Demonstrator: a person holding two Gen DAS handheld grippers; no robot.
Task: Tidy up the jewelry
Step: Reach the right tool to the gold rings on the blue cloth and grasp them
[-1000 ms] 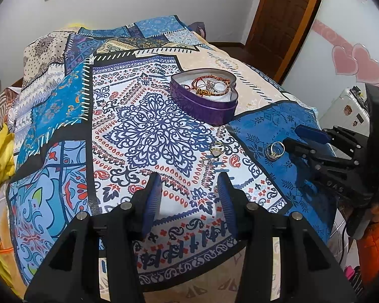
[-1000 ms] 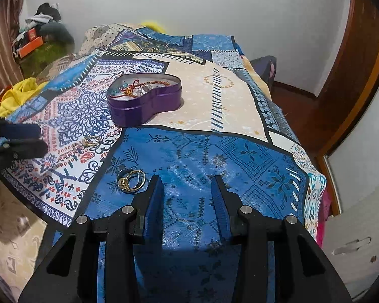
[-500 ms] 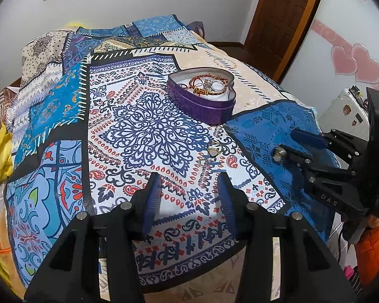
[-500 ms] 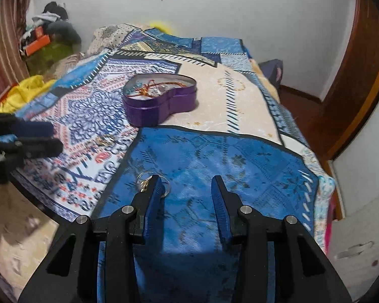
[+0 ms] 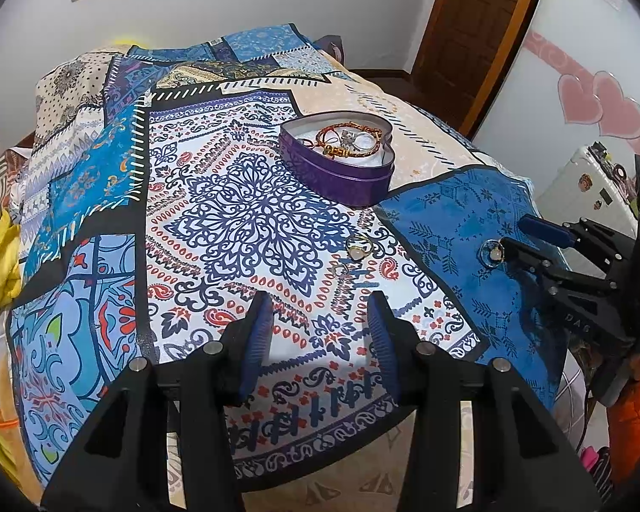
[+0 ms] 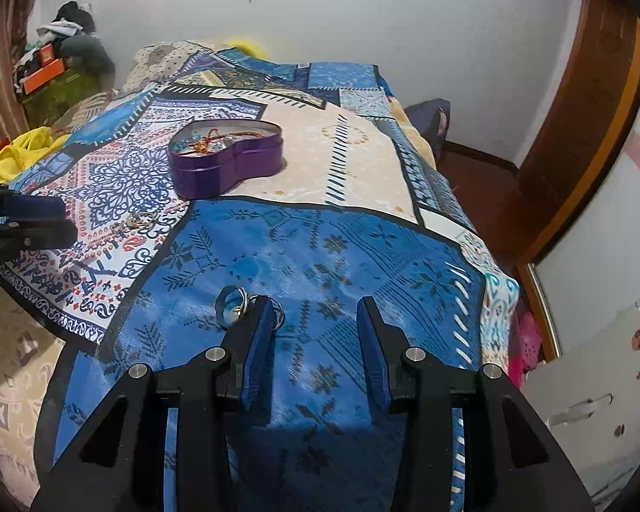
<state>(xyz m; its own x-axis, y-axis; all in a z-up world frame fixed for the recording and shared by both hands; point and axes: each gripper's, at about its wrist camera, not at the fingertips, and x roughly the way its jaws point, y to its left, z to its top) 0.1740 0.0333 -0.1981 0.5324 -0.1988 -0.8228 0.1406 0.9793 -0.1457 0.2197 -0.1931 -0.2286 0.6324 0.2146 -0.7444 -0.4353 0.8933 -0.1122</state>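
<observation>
A: Right tongs (image 6: pixel 315 333) spread wide, holding nothing; the ring cluster (image 6: pixel 234 305) sits at the left finger's tip, outside the gap, on the bed (image 6: pixel 362 256).
B: Shift left to straddle it, then close gently.
A: Left tongs (image 5: pixel 320 324) wide, empty. Loose ring (image 5: pixel 358 247) lies nearer than the heart tin (image 5: pixel 341 170).

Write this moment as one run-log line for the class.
left gripper: open, idle | right gripper: open, left finger at rings | heart tin: holds bracelets | loose ring: on bedspread
</observation>
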